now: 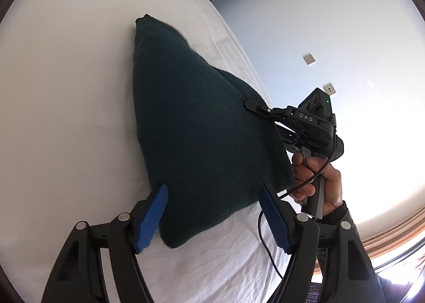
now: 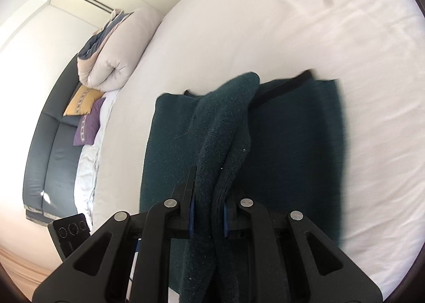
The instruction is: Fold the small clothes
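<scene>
Your right gripper is clenched on a bunched ridge of the dark green garment, and the cloth rises from the white bed into the blue pads. The rest of the garment lies spread on the sheet, near the bed's edge. Your left gripper is released, its blue pads standing wide on either side of the garment's near corner, pinching nothing.

The risk lies in that uneven hold. You have only one pinch, and it takes in a thick roll of knit rather than a clean edge; if you carry it across now, the free layers will likely trail and the fold will land crooked or doubled. The knit is heavy and may creep out of the pads if you pull quickly. The black cable hangs loose between your grippers, near the cloth, and could snag the hem or a finger. The garment sits close to the mattress edge, so a hard drag could take it over.

The only writing you can read is "DAS" on the right gripper's body.
</scene>
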Action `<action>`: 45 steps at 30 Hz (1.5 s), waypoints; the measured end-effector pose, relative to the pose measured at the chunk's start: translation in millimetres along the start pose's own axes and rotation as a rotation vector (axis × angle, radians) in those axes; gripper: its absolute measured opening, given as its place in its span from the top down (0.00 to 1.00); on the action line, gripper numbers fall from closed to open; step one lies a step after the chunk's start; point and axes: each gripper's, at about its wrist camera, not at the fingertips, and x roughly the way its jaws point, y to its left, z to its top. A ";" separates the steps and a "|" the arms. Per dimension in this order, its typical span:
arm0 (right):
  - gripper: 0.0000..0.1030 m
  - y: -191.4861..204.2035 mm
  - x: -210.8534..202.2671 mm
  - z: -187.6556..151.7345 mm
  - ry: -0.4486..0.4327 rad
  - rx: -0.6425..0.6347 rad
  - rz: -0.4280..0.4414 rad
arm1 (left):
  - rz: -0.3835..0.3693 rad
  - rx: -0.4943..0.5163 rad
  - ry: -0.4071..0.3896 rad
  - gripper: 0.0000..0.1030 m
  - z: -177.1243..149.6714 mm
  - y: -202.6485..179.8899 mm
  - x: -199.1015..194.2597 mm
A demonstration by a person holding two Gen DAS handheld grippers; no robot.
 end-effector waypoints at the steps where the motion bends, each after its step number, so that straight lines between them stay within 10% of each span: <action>1: 0.87 -7.4 -5.5 1.0 -0.005 0.010 -0.008 | 0.001 0.003 0.004 0.29 0.1 -1.6 1.2; 21: 0.83 -104.4 -26.9 -26.2 -0.054 0.135 0.029 | 0.023 0.047 0.033 0.29 -4.9 -17.9 -0.1; 29: 0.70 -31.4 -90.1 -60.9 -0.228 -0.027 -0.057 | 0.083 0.128 0.015 0.29 10.6 -37.2 7.5; 34: 0.71 2.3 -68.2 -100.1 -0.099 -0.218 -0.124 | 0.148 0.215 -0.035 0.29 42.4 -57.7 19.0; 38: 0.75 -40.2 -56.4 -108.3 -0.054 -0.128 -0.185 | 0.239 0.287 -0.033 0.30 69.1 -68.6 42.6; 45: 0.89 -65.9 -62.8 -112.6 -0.072 -0.091 -0.144 | 0.433 0.337 0.008 0.89 96.5 -54.0 93.0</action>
